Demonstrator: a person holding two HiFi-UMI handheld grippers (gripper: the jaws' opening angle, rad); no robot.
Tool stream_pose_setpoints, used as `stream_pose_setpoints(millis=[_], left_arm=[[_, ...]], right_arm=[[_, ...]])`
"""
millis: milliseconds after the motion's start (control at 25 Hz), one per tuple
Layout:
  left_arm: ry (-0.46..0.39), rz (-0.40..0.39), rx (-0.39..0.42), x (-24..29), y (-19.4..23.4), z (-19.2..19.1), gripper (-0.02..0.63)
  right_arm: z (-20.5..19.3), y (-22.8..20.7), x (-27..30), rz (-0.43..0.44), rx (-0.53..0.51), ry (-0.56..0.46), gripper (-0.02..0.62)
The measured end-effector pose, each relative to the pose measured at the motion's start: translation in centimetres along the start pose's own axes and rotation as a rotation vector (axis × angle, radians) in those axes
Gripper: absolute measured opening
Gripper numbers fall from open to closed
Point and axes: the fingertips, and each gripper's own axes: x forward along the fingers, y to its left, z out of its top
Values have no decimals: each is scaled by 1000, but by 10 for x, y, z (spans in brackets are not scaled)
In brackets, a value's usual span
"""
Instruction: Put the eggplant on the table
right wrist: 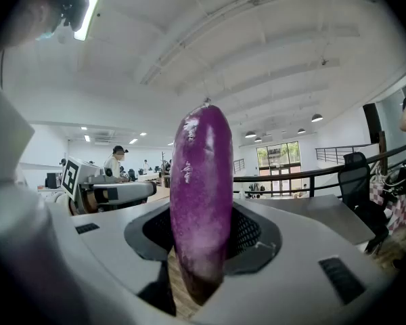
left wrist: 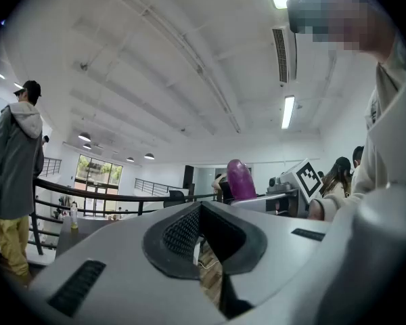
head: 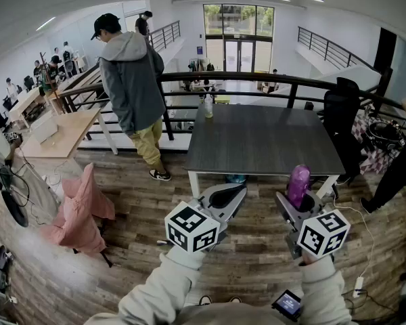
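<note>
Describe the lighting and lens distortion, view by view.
Head view: fisheye bows the railing, and the corners go dark. Left gripper view: the ceiling lamp is blown out, with a dark rim around the frame. Right gripper view: the eggplant is sharp and evenly lit, with vignetted edges.

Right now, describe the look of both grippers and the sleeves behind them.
The left gripper and right gripper are light grey shells with black textured pads inside the jaws. Each bears a white cube with black square markers. Both sleeves are pale grey-beige.
</note>
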Motion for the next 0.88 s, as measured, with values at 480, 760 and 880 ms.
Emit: stream_pose_setpoints(millis=[480,760,880], left_arm=[[-1,16,-14,-2,0,-1,5],[-9,11,-15,7,-7,-2,5],[-4,11,-6,16,-14,-3,5]], right_arm=[[-2,3,-5,14,31,-4,178],[0,-8,-16,6,30,-12,178],[0,-18,-23,11,44,-20,178]])
